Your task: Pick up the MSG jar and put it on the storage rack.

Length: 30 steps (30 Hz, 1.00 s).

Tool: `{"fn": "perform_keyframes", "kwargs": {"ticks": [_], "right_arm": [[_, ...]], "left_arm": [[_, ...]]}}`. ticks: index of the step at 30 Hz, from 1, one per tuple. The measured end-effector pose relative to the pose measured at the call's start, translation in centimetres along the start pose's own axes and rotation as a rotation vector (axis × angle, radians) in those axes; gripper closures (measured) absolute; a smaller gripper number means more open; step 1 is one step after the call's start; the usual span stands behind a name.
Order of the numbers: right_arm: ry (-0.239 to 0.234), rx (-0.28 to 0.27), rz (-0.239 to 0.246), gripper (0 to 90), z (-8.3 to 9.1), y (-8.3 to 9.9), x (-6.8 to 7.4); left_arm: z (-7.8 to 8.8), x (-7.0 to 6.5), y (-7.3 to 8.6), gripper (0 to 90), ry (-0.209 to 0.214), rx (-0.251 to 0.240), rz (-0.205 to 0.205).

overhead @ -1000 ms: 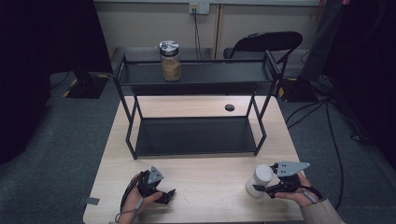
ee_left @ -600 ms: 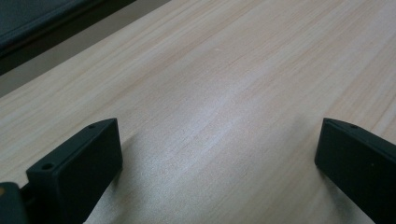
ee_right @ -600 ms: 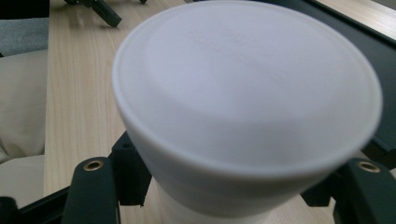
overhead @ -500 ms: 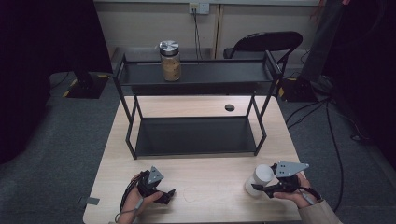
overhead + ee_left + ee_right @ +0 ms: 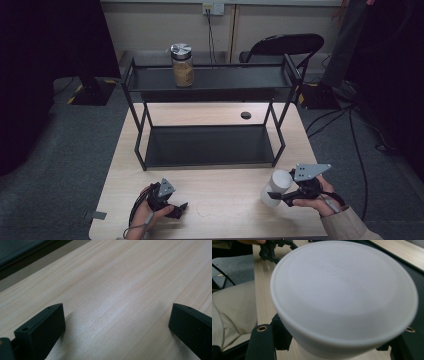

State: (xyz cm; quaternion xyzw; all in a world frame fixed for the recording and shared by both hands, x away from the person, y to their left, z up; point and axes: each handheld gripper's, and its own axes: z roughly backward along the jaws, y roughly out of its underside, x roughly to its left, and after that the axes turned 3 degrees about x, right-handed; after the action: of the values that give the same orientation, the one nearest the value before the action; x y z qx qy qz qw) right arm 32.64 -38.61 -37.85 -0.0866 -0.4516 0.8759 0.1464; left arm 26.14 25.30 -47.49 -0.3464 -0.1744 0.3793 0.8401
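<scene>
White container (image 5: 276, 187): held at the near right of the worktop (image 5: 220, 210), tilted, its long axis leaning from upright toward the left, lid end uppermost. In the right gripper view its white lid (image 5: 344, 290) faces the camera closely, with faint raised lettering that cannot be read.

Right gripper (image 5: 280, 196): fingers closed on the container's body, 1 at each side below the lid rim. The hand comes in from the near right edge, the gripper lying roughly level and pointing left.

Left gripper (image 5: 181, 206): low at the near left of the worktop, well apart from the container. Fingers spread wide, nothing between them but bare wood.

Black shelf rack (image 5: 210, 92): 2 tiers, beyond both hands. A glass jar (image 5: 182, 65) stands on the left of the upper tier; the lower tier is bare. The container lies near and right of the rack, so any placement runs away from the person.
</scene>
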Motion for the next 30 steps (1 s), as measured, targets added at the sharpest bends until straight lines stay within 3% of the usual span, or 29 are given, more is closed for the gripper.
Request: {"fn": "perform_keyframes", "kwargs": {"ticks": [8,15,19,30], "right_arm": [[-0.012,-0.006,0.0,34.1,1.3,-3.6,-0.7],[-0.009,0.009,0.041,34.1,2.6,-7.2,-1.5],[-0.008,0.006,0.04,34.1,3.3,-9.2,-2.0],[0.021,0.016,0.052,34.1,4.7,-14.8,-2.9]], "left_arm": [[0.0,0.0,0.0,0.0,0.0,0.0,0.0],[0.0,0.0,0.0,0.0,0.0,0.0,0.0],[0.0,0.0,0.0,0.0,0.0,0.0,0.0],[0.0,0.0,0.0,0.0,0.0,0.002,-0.002]]}}
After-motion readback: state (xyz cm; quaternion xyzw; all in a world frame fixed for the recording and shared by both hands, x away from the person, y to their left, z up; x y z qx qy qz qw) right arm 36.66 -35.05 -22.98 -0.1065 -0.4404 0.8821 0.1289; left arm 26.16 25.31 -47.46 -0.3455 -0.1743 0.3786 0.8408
